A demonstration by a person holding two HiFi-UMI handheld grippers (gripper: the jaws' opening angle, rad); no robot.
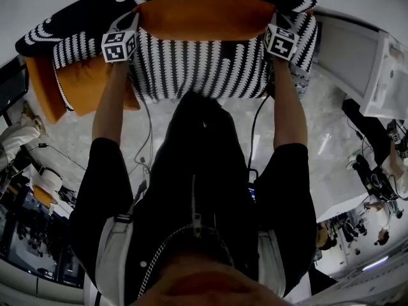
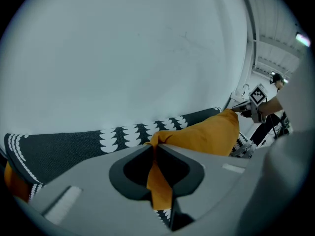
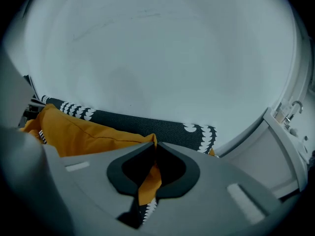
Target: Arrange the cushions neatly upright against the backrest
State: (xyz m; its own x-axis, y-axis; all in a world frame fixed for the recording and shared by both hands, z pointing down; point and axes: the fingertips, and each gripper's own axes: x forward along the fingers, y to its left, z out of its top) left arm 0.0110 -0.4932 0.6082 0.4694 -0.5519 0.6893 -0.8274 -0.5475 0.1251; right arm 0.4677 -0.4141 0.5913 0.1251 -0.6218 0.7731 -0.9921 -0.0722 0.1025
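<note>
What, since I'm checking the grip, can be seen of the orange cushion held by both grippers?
The orange cushion is a plain, soft-looking fabric pillow with seamed edges. It is stretched lengthwise in front of the backrest of the black-and-white patterned sofa. The left gripper pinches one corner and the right gripper the opposite one, both shut on folds of its fabric. Whether its underside rests on the sofa cannot be told.

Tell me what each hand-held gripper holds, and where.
Both hold the orange cushion: left hand-held gripper pinches its left corner, right hand-held gripper its right corner.
</note>
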